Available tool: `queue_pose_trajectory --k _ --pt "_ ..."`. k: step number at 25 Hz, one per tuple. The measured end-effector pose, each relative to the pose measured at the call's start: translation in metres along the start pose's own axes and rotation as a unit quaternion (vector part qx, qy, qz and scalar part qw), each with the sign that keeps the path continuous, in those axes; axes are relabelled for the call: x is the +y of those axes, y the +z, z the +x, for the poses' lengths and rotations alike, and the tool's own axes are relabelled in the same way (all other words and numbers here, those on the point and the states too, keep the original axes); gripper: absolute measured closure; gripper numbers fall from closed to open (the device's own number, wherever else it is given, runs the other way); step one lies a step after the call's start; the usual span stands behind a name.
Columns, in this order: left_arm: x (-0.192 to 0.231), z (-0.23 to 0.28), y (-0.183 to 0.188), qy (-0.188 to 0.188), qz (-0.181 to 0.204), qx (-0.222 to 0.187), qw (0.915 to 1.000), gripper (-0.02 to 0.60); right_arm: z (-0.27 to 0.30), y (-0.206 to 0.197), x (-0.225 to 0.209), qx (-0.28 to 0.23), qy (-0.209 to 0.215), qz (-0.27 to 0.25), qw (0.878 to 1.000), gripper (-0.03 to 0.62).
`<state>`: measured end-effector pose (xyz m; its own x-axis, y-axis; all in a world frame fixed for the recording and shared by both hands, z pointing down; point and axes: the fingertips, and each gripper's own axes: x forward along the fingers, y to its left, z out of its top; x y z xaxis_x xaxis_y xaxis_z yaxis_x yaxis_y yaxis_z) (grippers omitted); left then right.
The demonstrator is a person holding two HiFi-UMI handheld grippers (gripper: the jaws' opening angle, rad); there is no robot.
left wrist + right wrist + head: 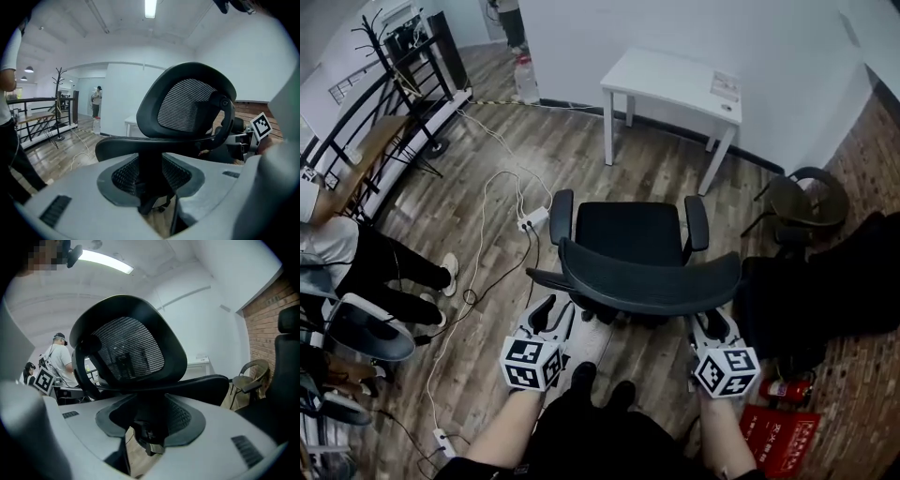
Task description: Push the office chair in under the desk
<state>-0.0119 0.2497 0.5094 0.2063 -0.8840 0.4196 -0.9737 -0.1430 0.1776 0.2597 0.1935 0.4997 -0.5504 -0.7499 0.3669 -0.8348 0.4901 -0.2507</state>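
Chair (pixel 630 236) well apart frm desk (pixel 667 80).

Black office chair (pixel 642 253), mesh-backed — white tabletop (pixel 670 80) at 12 o'clock, grey-brown plank floor (pixel 581 155), red brick wall (pixel 870 159) at 3 o'clock; black-and-white square markers on left hand-held gripper (pixel 551 317) and right hand-held gripper (pixel 717 326)

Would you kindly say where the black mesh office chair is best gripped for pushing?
Take the black mesh office chair by its curved backrest rim from behind, left gripper and right gripper near its ends: its back faces the person, its seat the white desk; the rim is slim.
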Motion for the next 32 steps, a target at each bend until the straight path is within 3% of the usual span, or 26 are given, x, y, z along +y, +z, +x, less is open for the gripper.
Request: queue_pose_trajectory --k 12,16,20,24,32 --pt "0.010 0.013 0.004 0.043 -0.005 -0.016 0.9989 0.440 0.000 -0.003 -0.006 -0.003 0.012 -0.001 1.000 0.450" --pt "0.010 0.015 0.006 0.053 -0.001 -0.017 0.9985 0.439 0.000 -0.006 -0.022 0.000 0.006 0.016 1.000 0.413" --pt "0.015 0.016 0.007 0.052 0.000 -0.020 0.9984 0.437 0.003 -0.005 -0.021 0.000 0.003 0.024 1.000 0.425" --pt "0.024 0.022 0.014 0.043 0.002 -0.027 0.9987 0.437 0.007 -0.003 -0.021 -0.006 -0.014 0.038 0.999 0.477" --pt "0.050 0.057 0.037 0.019 0.001 -0.019 0.9996 0.437 0.035 0.008 -0.017 -0.009 -0.059 0.072 0.996 0.459"
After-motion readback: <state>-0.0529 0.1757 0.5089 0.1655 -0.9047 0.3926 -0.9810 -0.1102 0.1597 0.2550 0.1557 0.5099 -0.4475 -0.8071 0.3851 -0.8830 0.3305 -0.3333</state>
